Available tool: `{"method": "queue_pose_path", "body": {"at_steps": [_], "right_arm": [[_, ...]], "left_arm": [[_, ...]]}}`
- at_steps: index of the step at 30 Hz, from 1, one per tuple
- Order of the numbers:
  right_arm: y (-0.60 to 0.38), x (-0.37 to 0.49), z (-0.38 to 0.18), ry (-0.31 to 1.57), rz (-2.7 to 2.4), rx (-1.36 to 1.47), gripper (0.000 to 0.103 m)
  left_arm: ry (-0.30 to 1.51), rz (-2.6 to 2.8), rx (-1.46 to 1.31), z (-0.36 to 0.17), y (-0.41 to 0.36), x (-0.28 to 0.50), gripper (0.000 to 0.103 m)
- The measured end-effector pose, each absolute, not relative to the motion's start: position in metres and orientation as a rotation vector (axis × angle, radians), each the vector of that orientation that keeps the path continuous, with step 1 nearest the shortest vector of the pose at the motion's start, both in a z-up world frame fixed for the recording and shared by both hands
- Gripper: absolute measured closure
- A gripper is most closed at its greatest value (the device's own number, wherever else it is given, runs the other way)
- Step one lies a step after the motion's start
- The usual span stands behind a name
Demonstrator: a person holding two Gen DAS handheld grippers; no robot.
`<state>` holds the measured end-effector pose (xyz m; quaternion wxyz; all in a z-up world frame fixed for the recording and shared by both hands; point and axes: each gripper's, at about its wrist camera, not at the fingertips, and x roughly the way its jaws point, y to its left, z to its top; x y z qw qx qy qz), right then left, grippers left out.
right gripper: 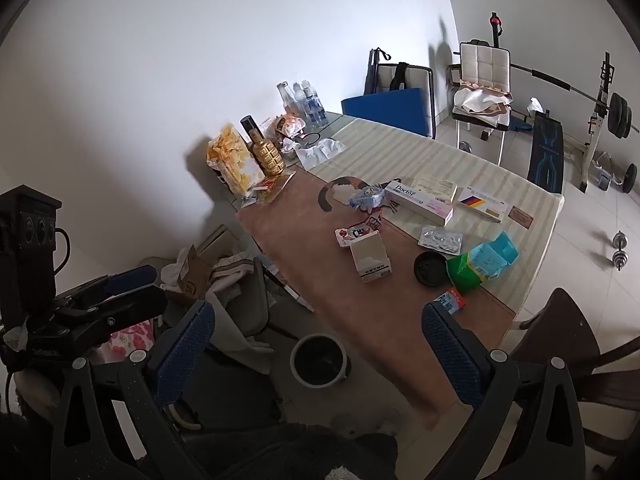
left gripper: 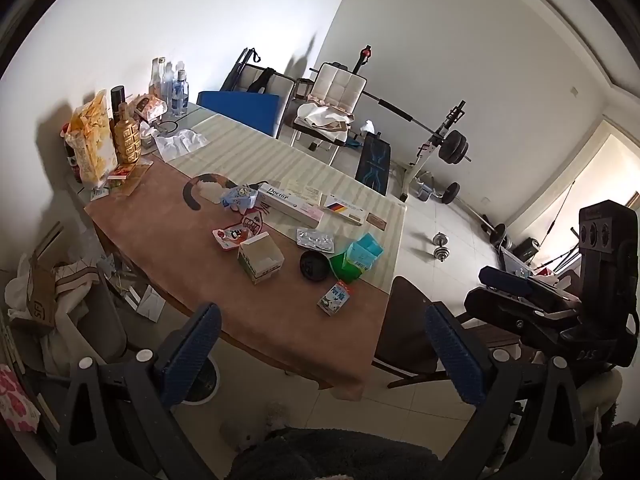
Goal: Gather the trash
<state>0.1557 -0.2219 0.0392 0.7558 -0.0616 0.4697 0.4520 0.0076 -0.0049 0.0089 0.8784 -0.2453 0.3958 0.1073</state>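
Note:
Litter lies across the brown-clothed table (left gripper: 160, 224): a small carton (left gripper: 260, 258), a black round lid (left gripper: 315, 266), green and teal packets (left gripper: 356, 260), a blister pack (left gripper: 315, 239), a little milk box (left gripper: 334, 299), a red-white wrapper (left gripper: 230, 237) and a crumpled blue wrapper (left gripper: 240, 198). A white-rimmed bin (right gripper: 319, 360) stands on the floor by the table's near corner. My left gripper (left gripper: 324, 356) hangs open above the table's near edge, holding nothing. My right gripper (right gripper: 318, 354) is open too, over the bin, with the milk box (right gripper: 450, 303) behind its right finger.
A snack bag (left gripper: 90, 140), a gold bottle (left gripper: 126, 138), water bottles (left gripper: 176, 90) and crumpled tissue (left gripper: 180, 142) crowd the table's far end. Cardboard and cloth clutter (left gripper: 44, 292) fills the floor on the left. A dark chair (left gripper: 404, 336) stands at the right; weight bench (left gripper: 376, 160) and dumbbell (left gripper: 440, 246) beyond.

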Motion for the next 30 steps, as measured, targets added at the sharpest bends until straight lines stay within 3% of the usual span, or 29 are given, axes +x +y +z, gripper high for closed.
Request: {"method": "queue_pose_path", "body": {"at_steps": [30], "right_arm": [[-0.2213, 0.1537, 0.0395, 1.03, 0.99, -0.147, 0.0]], "left_arm": [[0.82, 0.216, -0.512, 0.0094, -0.0068, 0.0077, 0.0]]}}
